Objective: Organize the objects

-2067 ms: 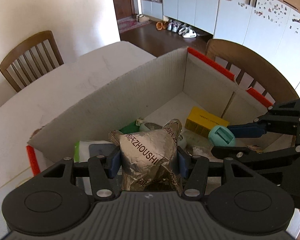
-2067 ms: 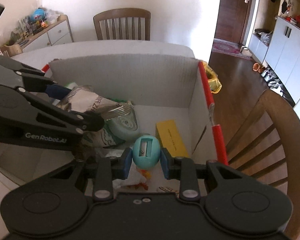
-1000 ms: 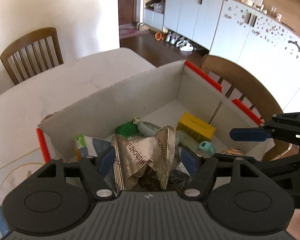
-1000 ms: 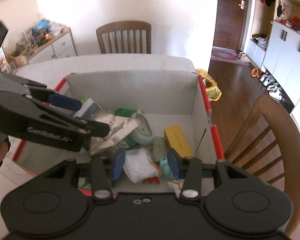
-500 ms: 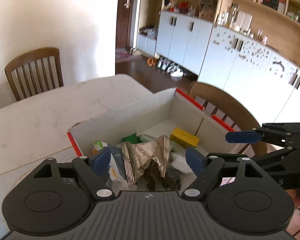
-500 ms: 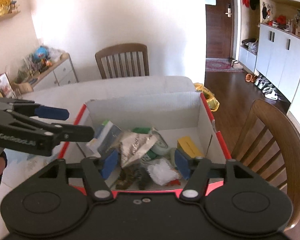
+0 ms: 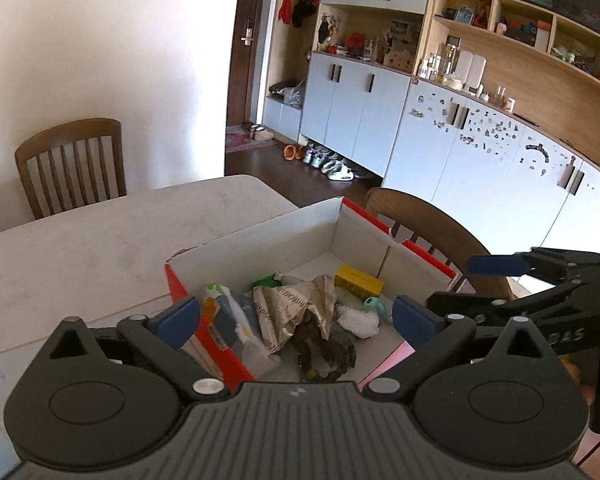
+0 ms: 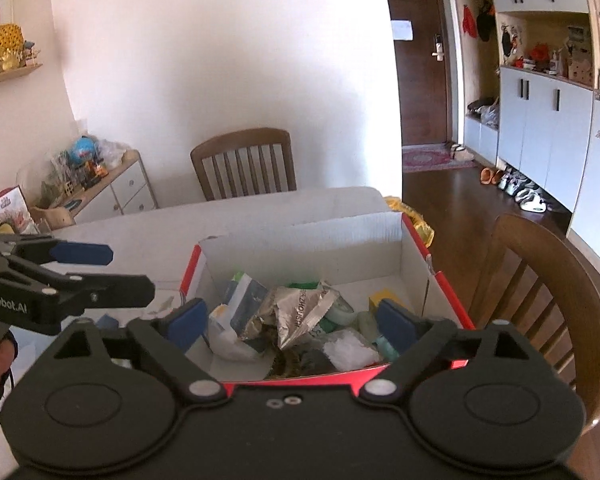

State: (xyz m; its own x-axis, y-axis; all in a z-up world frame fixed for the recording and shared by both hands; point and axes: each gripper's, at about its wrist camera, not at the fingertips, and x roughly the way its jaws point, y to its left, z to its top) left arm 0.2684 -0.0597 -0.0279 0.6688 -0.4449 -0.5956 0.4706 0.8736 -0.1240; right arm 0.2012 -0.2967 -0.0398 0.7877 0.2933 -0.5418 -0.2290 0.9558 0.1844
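Both wrist cameras peer down along their jaws, close above the box [image 7: 260, 248], from neighbouring sides; each also catches the other gripper.

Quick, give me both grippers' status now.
Left gripper: open, holding nothing, jaws just opened above the box.
Right gripper: open, holding nothing, jaws just opened.

Right gripper [image 8: 294, 322] has just been opening; its blue pads stand wide, nothing between them, raised over the near rim of the red-edged cardboard box [image 8: 414, 240]. Inside the box: crumpled foil packet [image 8: 300, 310] at centre, white wad [image 8: 350, 348] near right, yellow box [image 8: 382, 296] far right. Left gripper [image 8: 88, 266] at left, jaws apart, empty. Wooden chair [image 8: 244, 164] beyond the white table [image 8: 260, 210]; a second chair [image 8: 548, 280] right.
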